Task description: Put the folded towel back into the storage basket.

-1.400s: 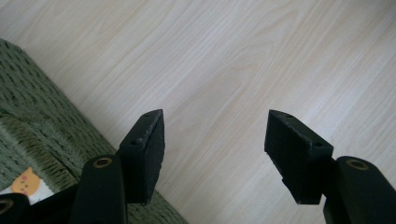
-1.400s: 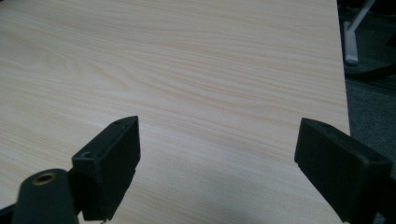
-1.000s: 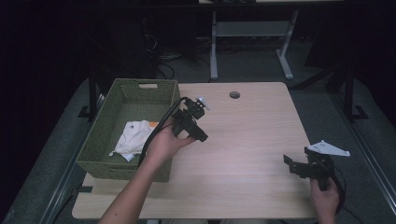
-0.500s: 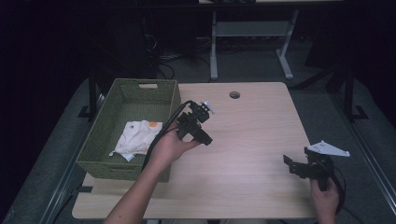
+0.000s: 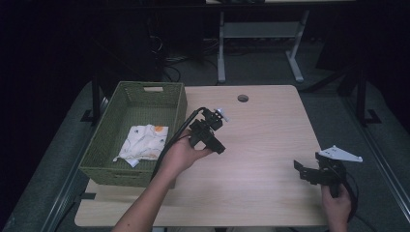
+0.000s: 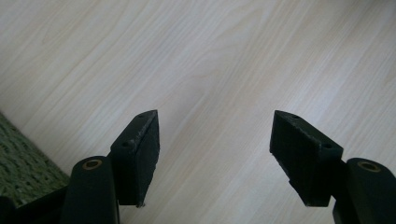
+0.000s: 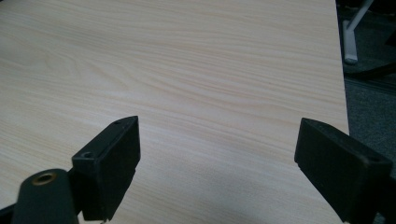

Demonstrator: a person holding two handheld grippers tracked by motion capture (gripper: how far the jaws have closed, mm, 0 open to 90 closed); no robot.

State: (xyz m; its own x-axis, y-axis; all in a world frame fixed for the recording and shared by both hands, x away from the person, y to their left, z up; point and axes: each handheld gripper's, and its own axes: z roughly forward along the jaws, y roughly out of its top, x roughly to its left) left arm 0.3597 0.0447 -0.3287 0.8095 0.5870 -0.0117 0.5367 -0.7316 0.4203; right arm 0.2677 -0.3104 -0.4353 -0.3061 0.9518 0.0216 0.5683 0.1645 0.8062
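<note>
My left gripper point(image 5: 218, 146) hovers over the light wooden table point(image 5: 261, 140), just right of a green woven basket point(image 5: 104, 166). Its jaws stand open with only bare tabletop between them, which is also what the left gripper view point(image 6: 215, 126) shows. A white cloth with orange marks point(image 5: 144, 141) lies crumpled inside the basket. My right gripper point(image 5: 300, 170) rests low near the table's front right corner, pointing left. Its jaws are wide open over bare wood in the right gripper view point(image 7: 219, 140).
A small round cable hole point(image 5: 242, 98) sits near the table's far edge. The basket's corner point(image 6: 23, 163) shows at the lower left of the left gripper view. Beyond the table stands a white desk frame point(image 5: 261, 34) on a dark floor.
The left hand has drifted slightly right and toward the front, away from the basket. The right hand and gripper have stayed put.
</note>
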